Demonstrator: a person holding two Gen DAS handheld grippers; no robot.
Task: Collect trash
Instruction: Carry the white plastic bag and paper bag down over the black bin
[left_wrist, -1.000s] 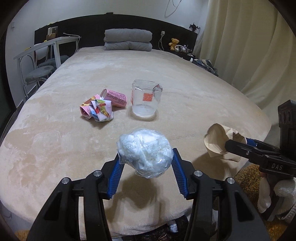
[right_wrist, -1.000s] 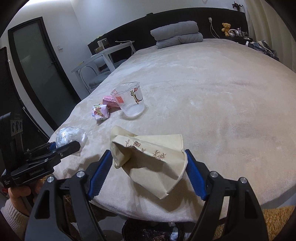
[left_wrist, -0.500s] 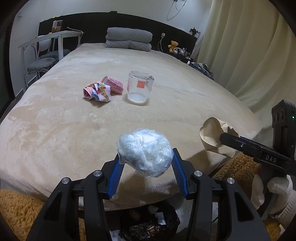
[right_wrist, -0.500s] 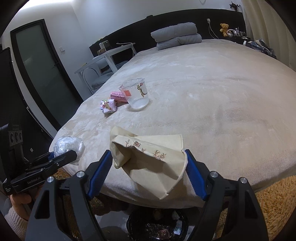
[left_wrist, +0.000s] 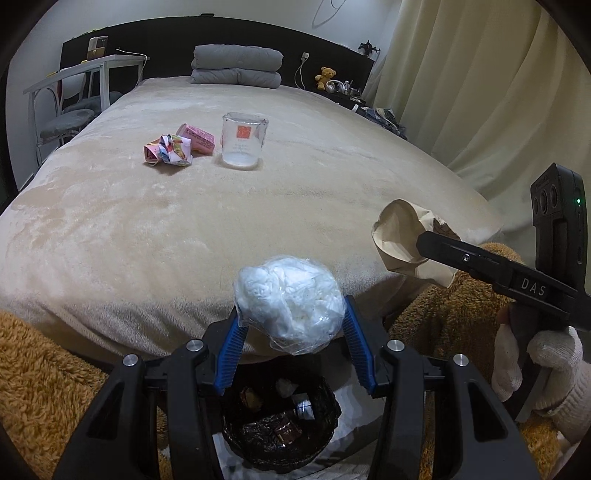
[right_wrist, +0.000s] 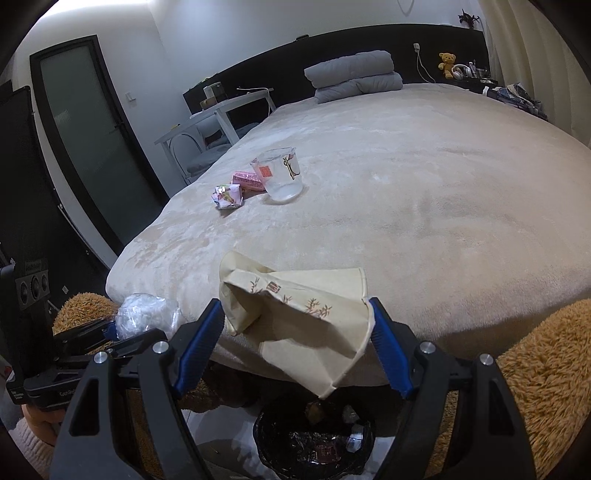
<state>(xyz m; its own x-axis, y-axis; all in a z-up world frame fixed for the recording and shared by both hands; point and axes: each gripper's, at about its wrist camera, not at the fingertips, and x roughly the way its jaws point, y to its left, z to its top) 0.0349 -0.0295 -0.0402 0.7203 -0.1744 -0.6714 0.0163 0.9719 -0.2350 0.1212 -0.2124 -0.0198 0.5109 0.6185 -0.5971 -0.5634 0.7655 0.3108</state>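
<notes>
Your left gripper (left_wrist: 291, 326) is clamped on a crumpled ball of clear plastic film (left_wrist: 290, 304), both blue pads pressing its sides; the ball is roundish, with no clear long axis, and hangs in the air just past the foot edge of the bed (left_wrist: 258, 206), above the black-lined trash bin (left_wrist: 280, 432) on the floor. Your right gripper (right_wrist: 297, 332) holds a beige paper bag (right_wrist: 299, 321) across its width; the bag lies roughly level between the pads, one corner drooping toward the bin (right_wrist: 314, 448) below, its open mouth turned toward the bed.

Count what is in play: two pieces held, one per gripper. Three things remain on the bed: one crumpled colourful wrapper (left_wrist: 169, 150), one pink carton (left_wrist: 197, 138) lying on its side just behind it, and one clear plastic cup (left_wrist: 242, 144) standing upright beside the carton. Several scraps already sit in the bin. A gloved hand (left_wrist: 532, 365) grips the right gripper's handle.

Compared with a second ago, both grippers have drawn back from the bed: then the ball and bag hung over the blanket and the bin was barely visible; now the bin shows fully under both. Neither grip has changed.
</notes>
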